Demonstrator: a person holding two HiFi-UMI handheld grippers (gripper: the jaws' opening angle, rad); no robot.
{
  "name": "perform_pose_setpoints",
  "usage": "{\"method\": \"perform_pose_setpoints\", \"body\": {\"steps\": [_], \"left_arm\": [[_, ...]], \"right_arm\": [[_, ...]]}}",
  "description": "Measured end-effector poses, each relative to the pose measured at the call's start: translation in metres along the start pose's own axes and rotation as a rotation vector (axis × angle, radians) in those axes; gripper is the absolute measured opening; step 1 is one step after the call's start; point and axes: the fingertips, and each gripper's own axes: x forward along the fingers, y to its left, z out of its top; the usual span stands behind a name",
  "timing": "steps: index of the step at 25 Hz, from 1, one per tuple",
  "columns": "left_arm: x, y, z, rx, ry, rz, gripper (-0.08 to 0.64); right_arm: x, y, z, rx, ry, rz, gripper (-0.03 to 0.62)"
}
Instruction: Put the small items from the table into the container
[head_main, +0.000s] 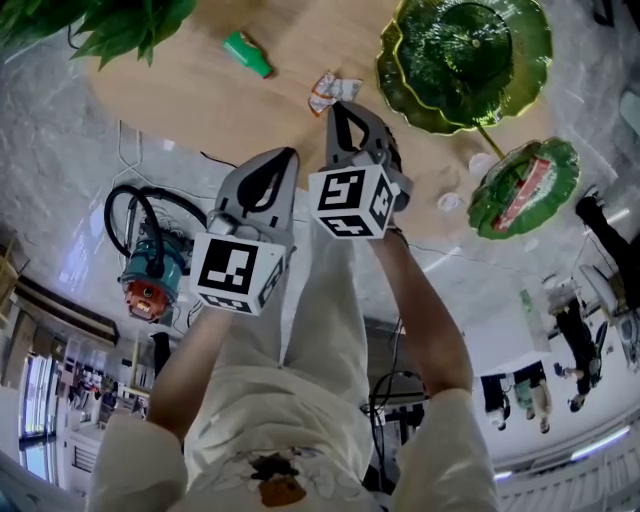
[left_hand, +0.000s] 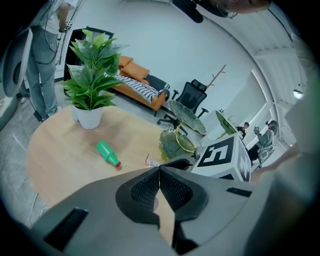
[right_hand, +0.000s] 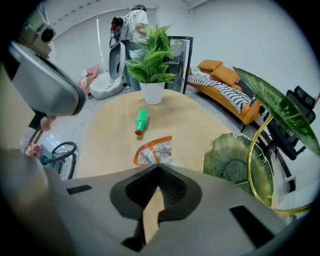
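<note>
The right gripper (right_hand: 158, 166) is closed on the near edge of the crumpled orange-and-white snack packet (right_hand: 152, 150), which lies on the round wooden table (right_hand: 107, 135). The left gripper (left_hand: 159, 169) is closed and empty. I judge the next move is to lift the packet and carry it right, into the green leaf-shaped glass dish (right_hand: 227, 155).

one bottle (head_main: 247, 53), one plant (head_main: 110, 25), one orange packet (right_hand: 153, 150)

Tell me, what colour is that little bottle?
Green bottle, red cap; clearest in the right gripper view.
</note>
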Motion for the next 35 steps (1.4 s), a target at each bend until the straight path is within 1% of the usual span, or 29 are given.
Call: {"method": "perform_pose_setpoints", "body": {"steps": [16,25,30,35], "left_arm": [[-0.017,-0.026,0.016,0.059,-0.027,-0.004,0.009],[-0.038,-0.046,0.023,0.099,-0.044,-0.01,0.009],[-0.047,-0.058,0.032,0.118,-0.061,-0.012,0.009],[-0.056,-0.071,0.03,0.134,-0.06,-0.015,0.009]], "right_arm": [[-0.05,-0.005,0.021,0.021,-0.088,-0.004,0.006],[-0.085,0.009,0.03,-0.019,-0.125,0.008,0.006],[-0.106,0.008,0.034,-0.005,-0.148,0.008,0.005],[-0.129,0.007,0.037,0.007,-0.171,0.003,0.005]]}}
